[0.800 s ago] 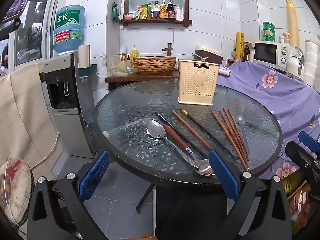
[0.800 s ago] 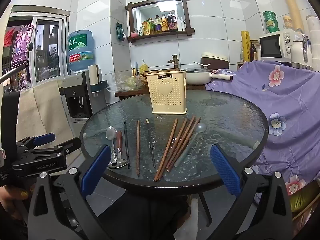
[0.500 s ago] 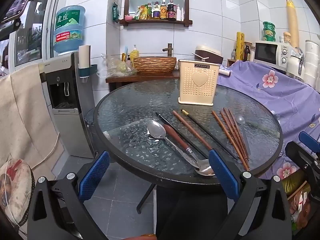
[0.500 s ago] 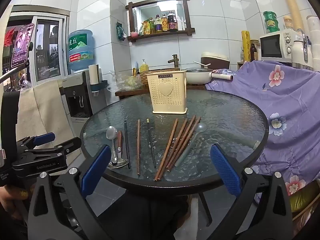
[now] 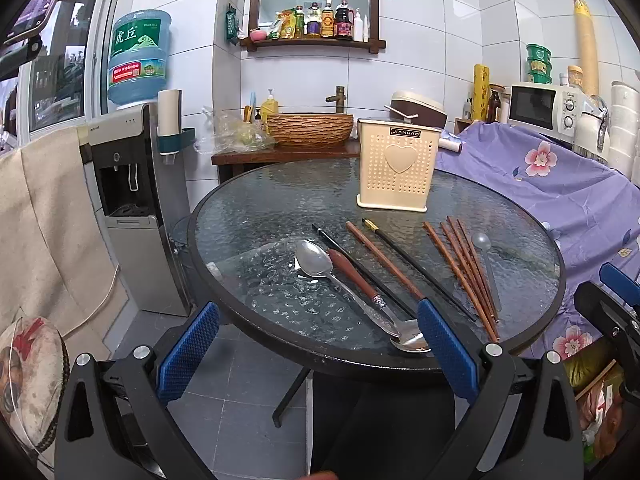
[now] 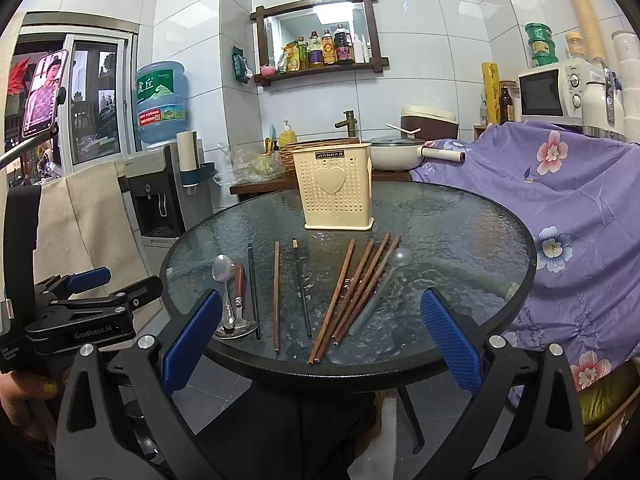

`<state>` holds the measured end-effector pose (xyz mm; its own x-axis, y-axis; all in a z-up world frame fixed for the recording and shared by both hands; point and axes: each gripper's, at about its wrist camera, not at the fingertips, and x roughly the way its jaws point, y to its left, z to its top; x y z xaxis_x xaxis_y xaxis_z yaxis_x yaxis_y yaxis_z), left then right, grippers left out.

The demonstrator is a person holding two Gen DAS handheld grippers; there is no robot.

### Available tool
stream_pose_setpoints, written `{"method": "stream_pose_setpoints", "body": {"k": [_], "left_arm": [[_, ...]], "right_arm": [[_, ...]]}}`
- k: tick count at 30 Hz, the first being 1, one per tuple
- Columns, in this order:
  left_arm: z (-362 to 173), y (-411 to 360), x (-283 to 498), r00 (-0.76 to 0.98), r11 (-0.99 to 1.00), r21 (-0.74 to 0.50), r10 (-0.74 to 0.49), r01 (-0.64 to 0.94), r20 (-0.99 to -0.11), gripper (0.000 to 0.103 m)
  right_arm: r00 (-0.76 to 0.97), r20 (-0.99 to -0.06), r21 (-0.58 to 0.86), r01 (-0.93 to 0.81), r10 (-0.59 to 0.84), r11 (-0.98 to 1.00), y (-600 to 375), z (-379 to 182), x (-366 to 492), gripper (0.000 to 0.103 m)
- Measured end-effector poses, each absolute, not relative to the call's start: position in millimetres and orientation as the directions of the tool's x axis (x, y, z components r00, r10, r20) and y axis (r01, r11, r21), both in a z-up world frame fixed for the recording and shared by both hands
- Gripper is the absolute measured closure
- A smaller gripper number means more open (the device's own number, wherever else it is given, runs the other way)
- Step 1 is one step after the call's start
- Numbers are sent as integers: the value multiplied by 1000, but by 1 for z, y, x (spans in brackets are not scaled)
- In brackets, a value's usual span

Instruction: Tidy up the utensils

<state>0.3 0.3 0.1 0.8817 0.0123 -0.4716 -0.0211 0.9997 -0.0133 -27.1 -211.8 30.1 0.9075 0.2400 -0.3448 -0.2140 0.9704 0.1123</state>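
Utensils, chopsticks and spoons, lie fanned across my glass counter at centre frame, ready for sorting into the cream holder behind. My left tongs and right tongs gape wide, empty, low in frame.

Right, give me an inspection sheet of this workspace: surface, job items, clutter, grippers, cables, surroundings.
Surface: round glass table, dark rim.
Job's things: cream utensil holder upright at the far side; steel spoon, wooden-handled spoon, dark chopsticks, brown chopsticks and grey plastic spoon lying flat in front of it.
Clutter: nothing seen on the table.
Grippers: left gripper and right gripper open, empty, short of the table.
Cables: pale cord by the water dispenser.
Surroundings: floral purple cloth, microwave, wall shelf of bottles.
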Motion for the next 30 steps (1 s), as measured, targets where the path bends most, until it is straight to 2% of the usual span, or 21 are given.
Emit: {"method": "stream_pose_setpoints", "body": {"k": [30], "left_arm": [[-3, 3, 1, 875, 999, -21, 16, -30, -485, 6]], "right_arm": [[905, -350, 115, -215, 242, 970, -208, 28, -26, 5]]}}
